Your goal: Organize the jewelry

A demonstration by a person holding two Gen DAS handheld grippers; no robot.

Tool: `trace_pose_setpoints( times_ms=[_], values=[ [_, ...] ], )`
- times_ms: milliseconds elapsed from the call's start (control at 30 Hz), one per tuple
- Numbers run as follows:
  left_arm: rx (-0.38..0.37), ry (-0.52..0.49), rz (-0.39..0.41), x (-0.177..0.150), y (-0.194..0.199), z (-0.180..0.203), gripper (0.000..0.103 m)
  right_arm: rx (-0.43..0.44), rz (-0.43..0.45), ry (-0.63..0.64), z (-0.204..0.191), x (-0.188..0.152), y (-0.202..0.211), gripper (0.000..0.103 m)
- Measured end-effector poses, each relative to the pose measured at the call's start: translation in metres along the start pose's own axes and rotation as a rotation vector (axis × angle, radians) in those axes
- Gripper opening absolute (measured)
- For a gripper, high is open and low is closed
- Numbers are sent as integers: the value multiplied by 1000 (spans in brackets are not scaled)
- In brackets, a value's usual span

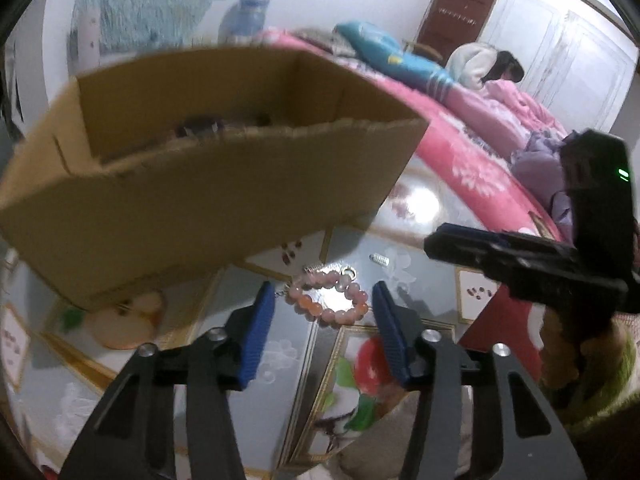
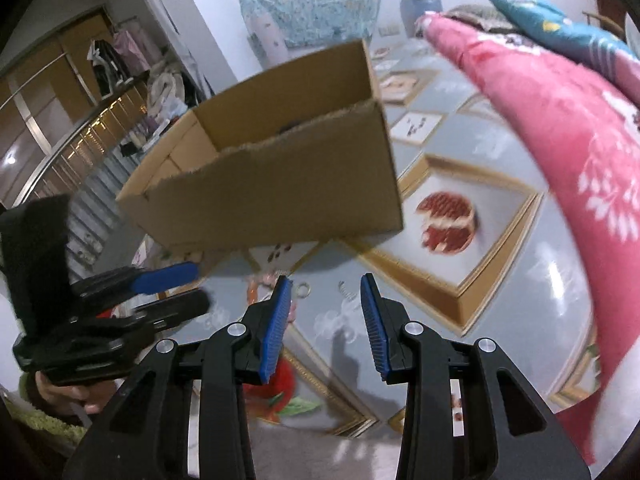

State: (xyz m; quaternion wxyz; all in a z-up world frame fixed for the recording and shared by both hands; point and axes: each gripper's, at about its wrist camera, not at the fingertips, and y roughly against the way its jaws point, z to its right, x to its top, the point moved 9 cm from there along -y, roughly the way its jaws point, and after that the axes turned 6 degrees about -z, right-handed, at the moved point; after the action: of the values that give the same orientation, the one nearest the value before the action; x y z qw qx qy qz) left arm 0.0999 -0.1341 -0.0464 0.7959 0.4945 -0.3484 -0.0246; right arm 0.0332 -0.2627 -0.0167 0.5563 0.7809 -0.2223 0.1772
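Note:
A pink bead bracelet lies on the glossy patterned floor just in front of my open, empty left gripper. A small ring and two small metal springs lie beside it. An open cardboard box stands behind, with dark items dimly visible inside. My right gripper is open and empty above the floor, with the ring and a spring just ahead. The box stands beyond. The bracelet is partly hidden by the left finger.
A bed with a pink floral cover runs along the right; a person sits on it. The right gripper's body is at right in the left wrist view; the left gripper is at left in the right wrist view.

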Motion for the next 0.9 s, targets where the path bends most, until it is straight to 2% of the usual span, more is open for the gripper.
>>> trace_pose_setpoints(
  times_ms=[333,900],
  values=[
    [40,39,-110,-7,-39,-2,23,4,-7,19,-6,-3,-6,35],
    [44,97,-137,-5,-42,-7,22,26,-19,-14,7,-4,-12,35]
  ],
)
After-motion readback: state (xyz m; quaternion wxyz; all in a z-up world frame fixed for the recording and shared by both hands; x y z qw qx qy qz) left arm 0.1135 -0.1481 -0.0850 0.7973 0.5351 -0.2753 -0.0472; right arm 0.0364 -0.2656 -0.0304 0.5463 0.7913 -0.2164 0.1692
